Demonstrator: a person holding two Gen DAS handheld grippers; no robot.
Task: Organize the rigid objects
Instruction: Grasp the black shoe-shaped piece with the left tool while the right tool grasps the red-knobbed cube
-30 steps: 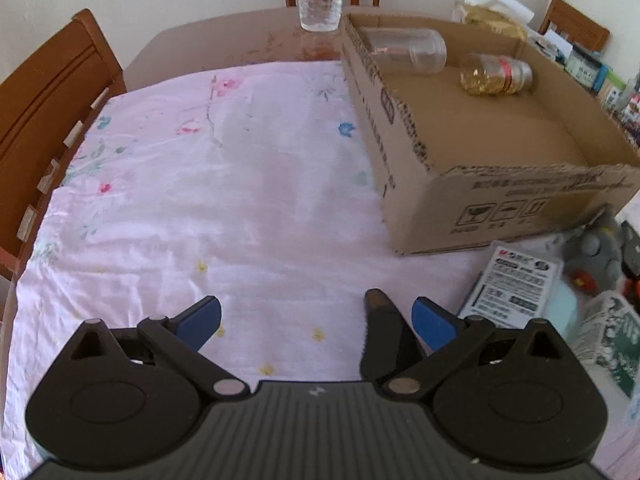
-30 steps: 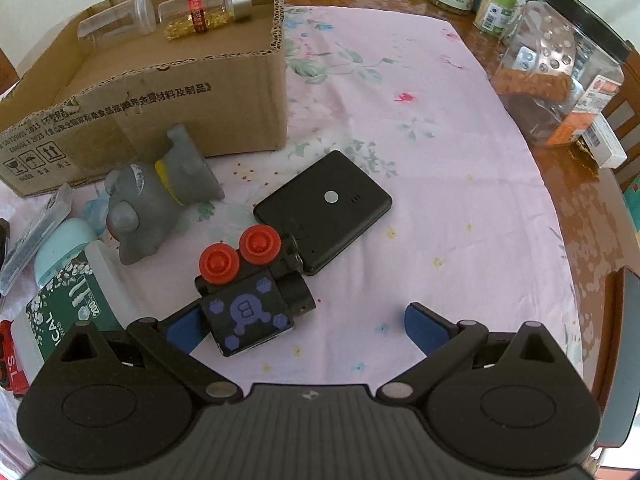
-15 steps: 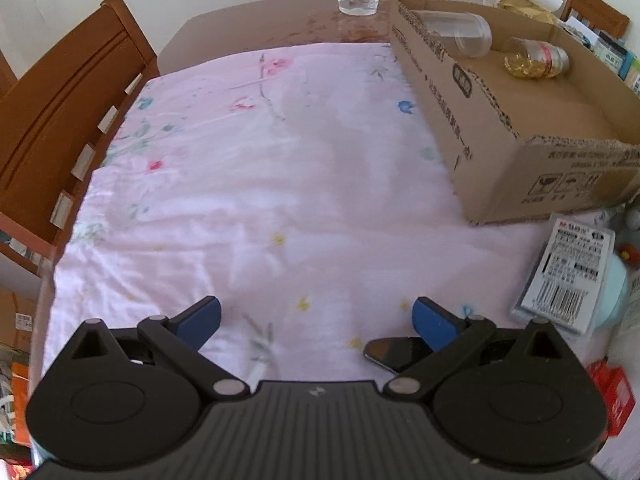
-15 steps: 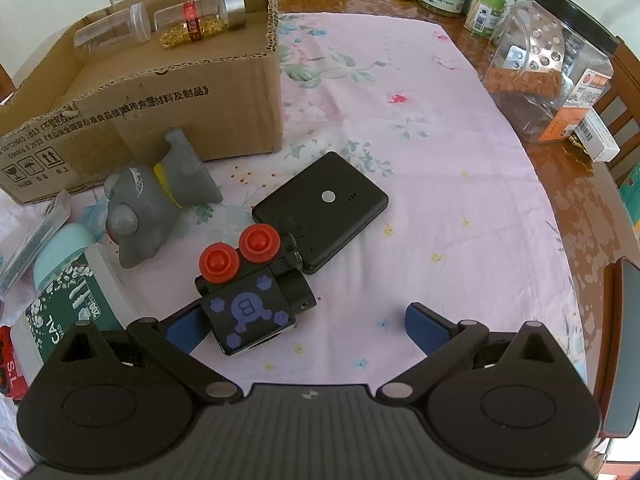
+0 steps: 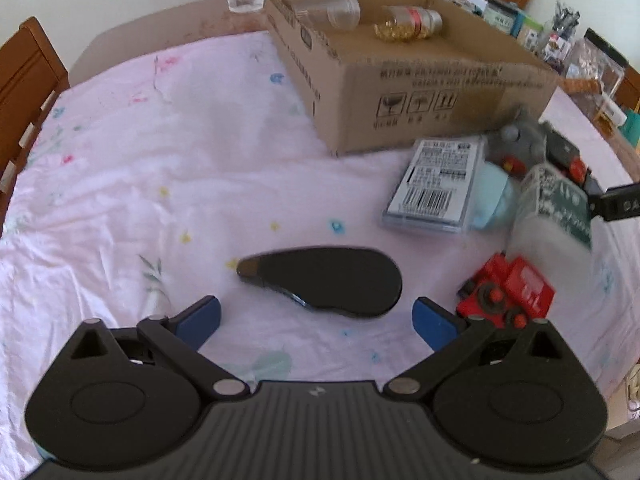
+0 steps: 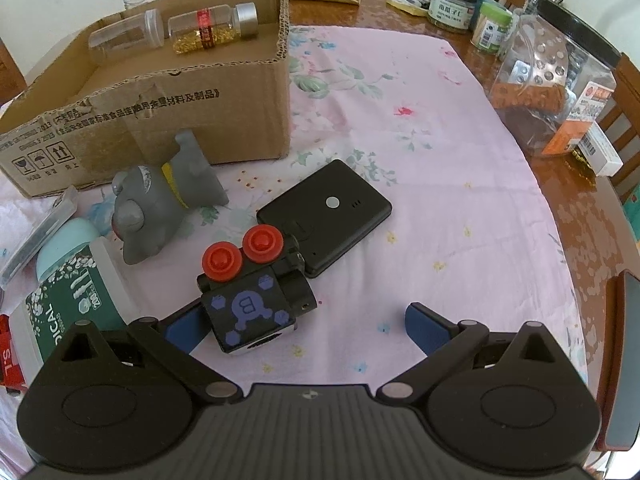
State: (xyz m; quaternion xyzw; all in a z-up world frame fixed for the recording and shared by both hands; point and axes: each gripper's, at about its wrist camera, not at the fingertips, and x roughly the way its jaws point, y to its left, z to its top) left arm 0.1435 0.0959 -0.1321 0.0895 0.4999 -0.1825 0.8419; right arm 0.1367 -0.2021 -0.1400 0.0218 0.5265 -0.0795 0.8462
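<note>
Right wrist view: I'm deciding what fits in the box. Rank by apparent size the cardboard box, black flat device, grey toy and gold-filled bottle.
1. cardboard box
2. black flat device and grey toy, which look alike
3. gold-filled bottle, though it lies farther away

Pink floral tablecloth (image 5: 168,152), brown box (image 5: 420,92)

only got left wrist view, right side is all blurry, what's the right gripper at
Observer: The right gripper is open, one of its fingers beside a black toy block with a purple B.
Operator: anything touching that block
Observer: A flat black device looks to touch its far end.
Operator: is the grey toy standing
Observer: No, the grey toy lies on its side, near the cardboard box.
</note>
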